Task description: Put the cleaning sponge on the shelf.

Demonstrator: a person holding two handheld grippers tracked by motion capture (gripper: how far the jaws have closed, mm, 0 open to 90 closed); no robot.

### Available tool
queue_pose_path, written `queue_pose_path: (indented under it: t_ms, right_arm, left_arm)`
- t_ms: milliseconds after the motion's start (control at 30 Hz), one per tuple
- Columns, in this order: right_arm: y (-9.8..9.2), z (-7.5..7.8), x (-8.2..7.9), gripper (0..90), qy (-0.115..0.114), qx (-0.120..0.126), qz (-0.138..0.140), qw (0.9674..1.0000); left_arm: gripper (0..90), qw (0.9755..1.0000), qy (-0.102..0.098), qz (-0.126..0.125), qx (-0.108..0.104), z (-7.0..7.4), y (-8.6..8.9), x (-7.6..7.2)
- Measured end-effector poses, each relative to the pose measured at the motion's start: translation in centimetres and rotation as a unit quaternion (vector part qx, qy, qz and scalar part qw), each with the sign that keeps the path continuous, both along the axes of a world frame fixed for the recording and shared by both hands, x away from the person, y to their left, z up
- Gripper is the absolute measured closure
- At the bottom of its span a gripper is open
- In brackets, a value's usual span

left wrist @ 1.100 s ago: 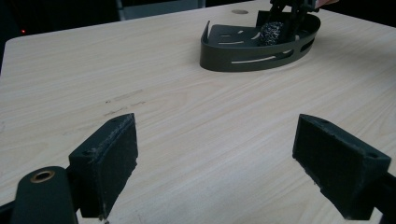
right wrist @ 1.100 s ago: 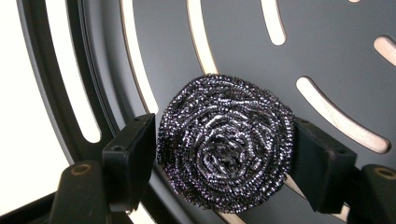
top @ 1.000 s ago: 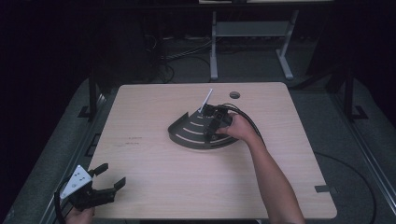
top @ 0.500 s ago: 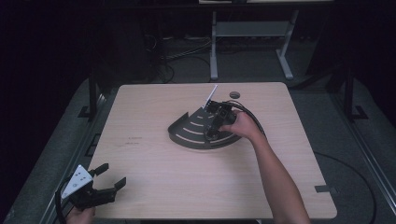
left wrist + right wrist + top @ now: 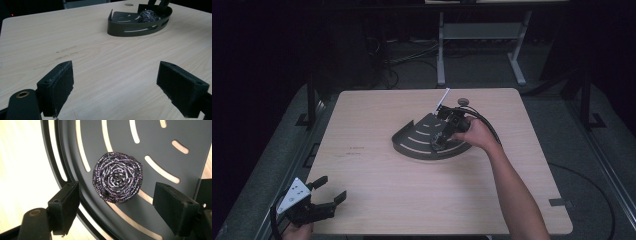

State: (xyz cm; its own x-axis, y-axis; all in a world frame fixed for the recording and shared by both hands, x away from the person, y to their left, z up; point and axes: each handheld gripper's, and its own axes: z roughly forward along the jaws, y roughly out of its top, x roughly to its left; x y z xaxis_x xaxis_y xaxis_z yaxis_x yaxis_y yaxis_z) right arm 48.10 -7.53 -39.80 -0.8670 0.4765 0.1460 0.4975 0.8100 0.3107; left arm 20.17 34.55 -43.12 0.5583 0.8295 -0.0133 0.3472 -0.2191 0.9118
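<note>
The right gripper (image 5: 116, 207) hangs over the dark slotted tray (image 5: 175, 135) with its jaws spread wide and holding nothing. The steel scourer (image 5: 117, 180) lies on the tray floor just ahead of the pads and between their lines, close to the curved rim, touching neither pad. Whether it is about to be picked up or has just been set down cannot be told. If a pickup is meant, the next move calls for lowering the jaws to straddle the scourer, then closing gently on its springy coil. The left gripper (image 5: 122, 90) hovers wide open and empty over bare table (image 5: 100, 62), the tray well ahead of it.
</note>
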Motion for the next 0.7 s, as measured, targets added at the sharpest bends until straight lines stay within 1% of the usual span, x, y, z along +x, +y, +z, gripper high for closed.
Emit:
queue_pose_path:
  t_ms: [33, 167, 267, 300, 400, 467, 700]
  right_arm:
    - [-0.1, 0.0, 0.0, 21.5, 0.003, 0.004, -0.001, 1.0000]
    - [-0.7, 0.2, -0.3, 21.3, 0.000, 0.004, -0.006, 1.0000]
    - [-1.1, 0.4, -0.7, 21.2, -0.003, 0.011, -0.008, 0.9999]
    - [-1.2, 0.5, -0.8, 21.2, -0.002, 0.010, -0.007, 0.9999]
    - [-1.3, 0.5, -1.1, 20.4, -0.003, -0.003, -0.007, 1.0000]
    - [-1.3, 0.6, -1.4, 20.6, -0.009, -0.002, -0.002, 1.0000]
    - [-1.9, 0.8, -2.1, 20.6, -0.010, 0.012, -0.003, 0.9999]
  left_arm:
    - [13.3, 1.0000, 0.000, 0.000, 0.000, 0.0, 0.0, 0.0]
    - [13.3, 1.0000, -0.001, 0.001, 0.000, 0.1, 0.0, 0.0]
    - [13.3, 1.0000, -0.001, -0.001, 0.001, 0.0, -0.1, 0.0]
    - [13.3, 1.0000, -0.001, -0.003, 0.003, 0.0, -0.1, 0.0]
    - [13.3, 1.0000, -0.001, -0.001, 0.005, 0.0, -0.2, 0.0]
    - [13.3, 1.0000, 0.001, -0.001, 0.004, 0.0, -0.1, 0.0]
    - [13.3, 1.0000, 0.001, -0.003, 0.006, 0.0, -0.2, 0.0]
